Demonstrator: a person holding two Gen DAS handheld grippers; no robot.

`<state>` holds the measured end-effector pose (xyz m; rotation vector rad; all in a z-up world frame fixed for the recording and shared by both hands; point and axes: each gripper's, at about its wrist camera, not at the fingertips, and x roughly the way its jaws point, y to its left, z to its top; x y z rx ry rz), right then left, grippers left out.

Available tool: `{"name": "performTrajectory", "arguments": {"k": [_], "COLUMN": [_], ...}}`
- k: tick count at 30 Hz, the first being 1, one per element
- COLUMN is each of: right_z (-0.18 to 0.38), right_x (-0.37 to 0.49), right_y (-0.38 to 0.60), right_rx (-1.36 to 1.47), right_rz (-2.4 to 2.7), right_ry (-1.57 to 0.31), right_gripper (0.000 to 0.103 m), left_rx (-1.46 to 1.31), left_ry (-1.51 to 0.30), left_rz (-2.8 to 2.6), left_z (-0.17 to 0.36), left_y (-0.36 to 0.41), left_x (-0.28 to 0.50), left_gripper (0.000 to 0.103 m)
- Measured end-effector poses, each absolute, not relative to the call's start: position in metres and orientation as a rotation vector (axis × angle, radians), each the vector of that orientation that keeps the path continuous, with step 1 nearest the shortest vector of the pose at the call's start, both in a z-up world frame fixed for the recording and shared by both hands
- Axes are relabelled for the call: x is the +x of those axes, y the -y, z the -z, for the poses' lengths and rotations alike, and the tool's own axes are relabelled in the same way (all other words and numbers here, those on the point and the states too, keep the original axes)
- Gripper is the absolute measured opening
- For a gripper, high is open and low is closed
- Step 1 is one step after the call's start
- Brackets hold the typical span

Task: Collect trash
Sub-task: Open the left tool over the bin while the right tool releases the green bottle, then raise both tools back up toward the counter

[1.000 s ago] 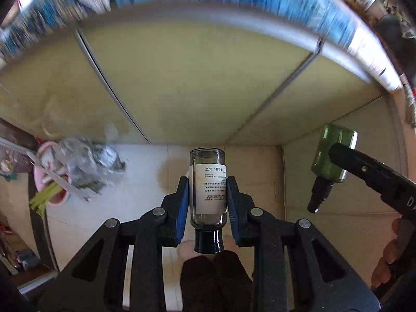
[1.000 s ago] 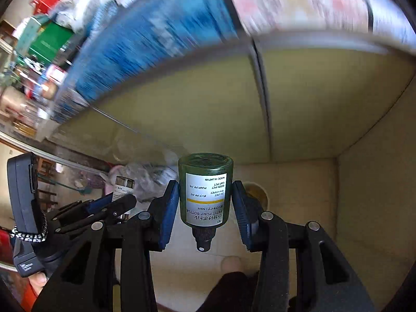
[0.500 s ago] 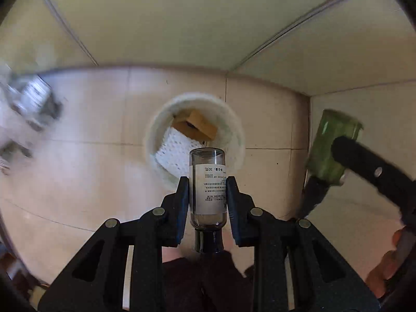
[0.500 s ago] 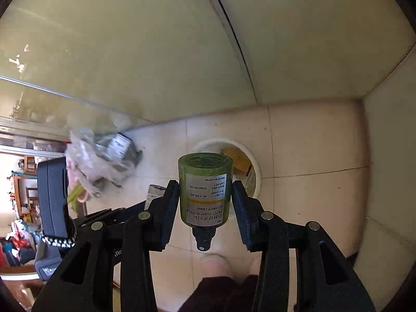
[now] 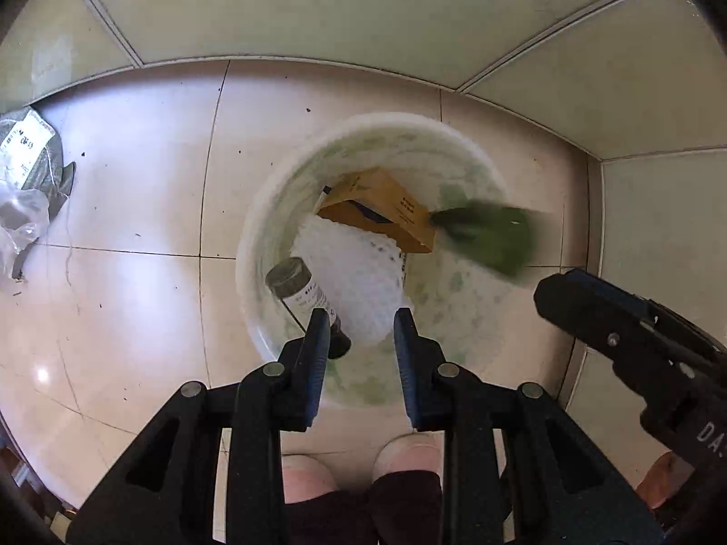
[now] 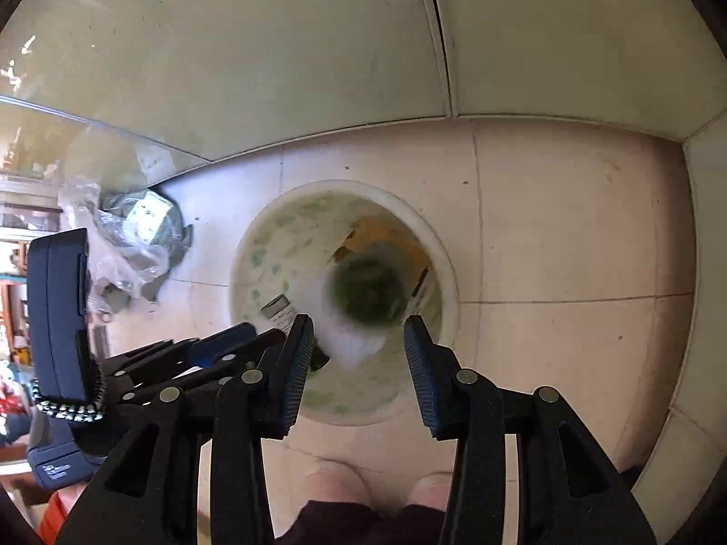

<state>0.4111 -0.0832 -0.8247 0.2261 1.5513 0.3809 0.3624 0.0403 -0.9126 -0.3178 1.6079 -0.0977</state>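
Note:
A white trash bin (image 5: 254,245) (image 6: 436,236) stands on the tiled floor right below both grippers. My left gripper (image 5: 361,322) is open and empty above the bin. The clear glass bottle (image 5: 300,288) (image 6: 277,309) with a white label lies inside the bin against its left wall. My right gripper (image 6: 359,331) is open above the bin; it also shows in the left wrist view (image 5: 590,299). The green bottle (image 5: 490,234) (image 6: 368,290) is a blur, falling into the bin. A brown cardboard box (image 5: 386,209) and white foam netting (image 5: 354,272) lie in the bin.
A crumpled plastic bag with grey packaging (image 5: 27,181) (image 6: 131,236) lies on the floor to the left. Pale green cabinet fronts (image 5: 363,9) rise behind the bin, and a wall (image 6: 699,318) closes the right side. The person's feet (image 5: 359,472) stand at the bottom.
Both grippers have tilted down over the bin and opened. The clear bottle dropped from the left gripper into the bin; the green bottle left the right gripper and is falling.

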Motion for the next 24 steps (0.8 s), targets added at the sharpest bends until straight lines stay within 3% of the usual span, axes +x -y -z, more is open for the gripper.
{"name": "performTrajectory", "arguments": {"k": [5,9,24], "right_z": [0.801,0.738,0.368], "right_x": [0.412,0.407,0.381], "right_y": [0.100,0.108,0.114], "right_rx": [0.229,0.212,0.226], "right_rz": [-0.366,-0.350,-0.402], "right_ry": [-1.550,-1.504,-1.222], "right_gripper": [0.038,0.038,0.038], "left_rx": [-0.270,-0.227,-0.180], "left_ry": [-1.588,-1.551,-1.278], "left_rz": [0.086,0.074,0.022], "left_z": [0.872,0.802,0.434], "left_y": [-0.037,-0.042,-0.067], "left_x": [0.362,0.360,0.345], "left_gripper": [0.027,0.027,0.027]}}
